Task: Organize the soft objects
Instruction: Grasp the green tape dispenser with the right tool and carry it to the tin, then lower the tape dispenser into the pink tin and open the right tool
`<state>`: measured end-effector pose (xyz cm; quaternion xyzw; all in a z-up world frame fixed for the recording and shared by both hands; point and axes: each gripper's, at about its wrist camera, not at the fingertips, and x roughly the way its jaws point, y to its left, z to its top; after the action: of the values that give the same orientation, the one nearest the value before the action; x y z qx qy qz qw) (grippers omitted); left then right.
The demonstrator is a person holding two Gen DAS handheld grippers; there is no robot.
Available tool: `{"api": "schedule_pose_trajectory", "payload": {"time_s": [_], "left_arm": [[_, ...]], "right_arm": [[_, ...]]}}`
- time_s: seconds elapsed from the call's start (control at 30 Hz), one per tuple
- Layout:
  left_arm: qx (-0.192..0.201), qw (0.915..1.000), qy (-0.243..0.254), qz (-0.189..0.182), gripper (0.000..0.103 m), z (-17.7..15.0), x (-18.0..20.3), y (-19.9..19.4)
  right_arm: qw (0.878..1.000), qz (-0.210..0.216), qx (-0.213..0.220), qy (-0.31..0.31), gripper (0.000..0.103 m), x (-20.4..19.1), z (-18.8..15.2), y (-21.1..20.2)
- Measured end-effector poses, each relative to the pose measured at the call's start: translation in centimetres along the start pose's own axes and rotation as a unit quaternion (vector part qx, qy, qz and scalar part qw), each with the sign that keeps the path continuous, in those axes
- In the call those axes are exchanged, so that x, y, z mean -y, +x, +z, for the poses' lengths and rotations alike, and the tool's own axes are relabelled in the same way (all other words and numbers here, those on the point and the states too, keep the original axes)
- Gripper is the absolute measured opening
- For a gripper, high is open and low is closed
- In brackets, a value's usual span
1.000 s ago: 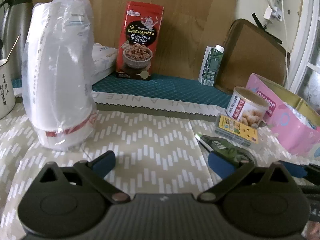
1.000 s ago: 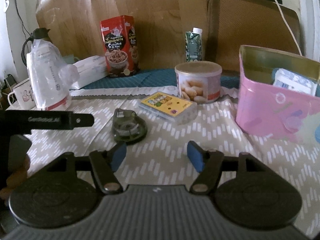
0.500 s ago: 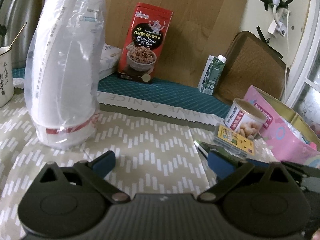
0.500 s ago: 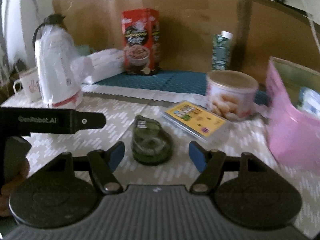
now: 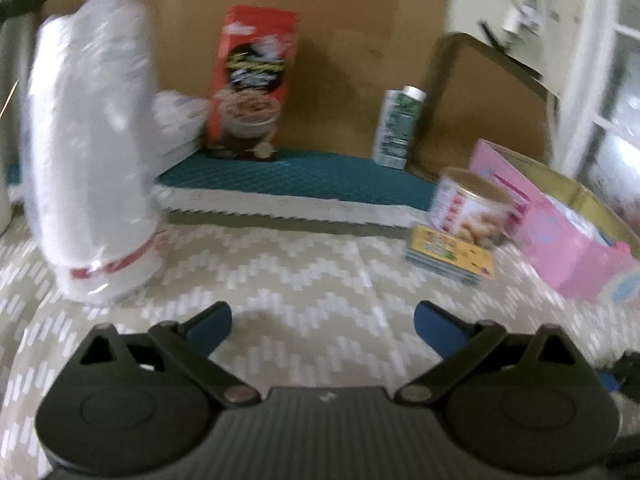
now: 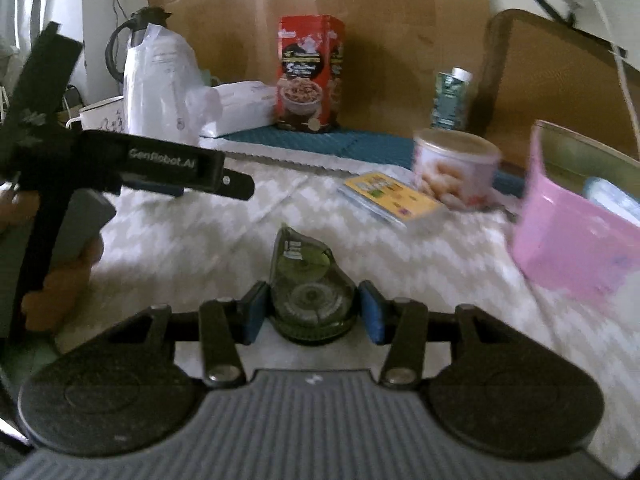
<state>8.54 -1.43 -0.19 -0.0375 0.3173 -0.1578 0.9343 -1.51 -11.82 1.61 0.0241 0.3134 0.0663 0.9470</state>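
Zigzag-patterned cloth (image 6: 420, 276) covers the table. Right gripper (image 6: 311, 312) has its blue pads closed against a green tape dispenser (image 6: 310, 284) lying between them. Left gripper (image 5: 323, 322) is spread wide, holding nothing, a plastic-wrapped white stack (image 5: 90, 160) ahead to its left.

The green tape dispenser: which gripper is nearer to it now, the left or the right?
Right. The right gripper has the green tape dispenser between its pads. The left gripper is open over bare cloth, off to the dispenser's left.

Translucent glossy plastic tape dispenser (image 6: 312, 280) (green) on matt cloth tablecloth (image 6: 400, 264).
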Motion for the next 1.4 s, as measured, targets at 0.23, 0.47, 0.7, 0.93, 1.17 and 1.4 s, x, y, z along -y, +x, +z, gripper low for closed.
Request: {"api": "schedule_pose_trajectory", "payload": {"time_s": [0.23,0.47,0.7,0.93,1.17,1.4], "left_arm": [[-0.048,0.9884,0.014,-0.144,0.086,0.0,6.4,0.2],[-0.096,0.9526,0.081,-0.277,0.086,1.3,17.1,1.5],[-0.179,0.9261,0.13,-0.306,0.078,-0.9,25.8,4.9],[-0.181,0.9272,0.138,-0.297,0.075,-2.1,27.7,5.1],[-0.127,0.9328,0.134,-0.31,0.063,0.2,27.2,1.4],[-0.066,0.9407,0.125,-0.308,0.062,5.0,26.9,0.7]], "right_arm": [[0.994,-0.101,0.033,0.012,0.051,3.4,-3.1,-4.2],[0.978,-0.167,0.057,0.109,0.051,9.1,-6.3,-7.5],[0.965,-0.195,0.076,0.16,0.052,12.6,-9.1,-9.1],[0.972,-0.175,0.099,0.123,0.051,12.8,-10.4,-9.3],[0.967,-0.139,0.16,0.142,0.051,13.6,-8.3,-11.1],[0.96,-0.132,0.22,0.109,0.052,14.4,-3.2,-11.0]]}}
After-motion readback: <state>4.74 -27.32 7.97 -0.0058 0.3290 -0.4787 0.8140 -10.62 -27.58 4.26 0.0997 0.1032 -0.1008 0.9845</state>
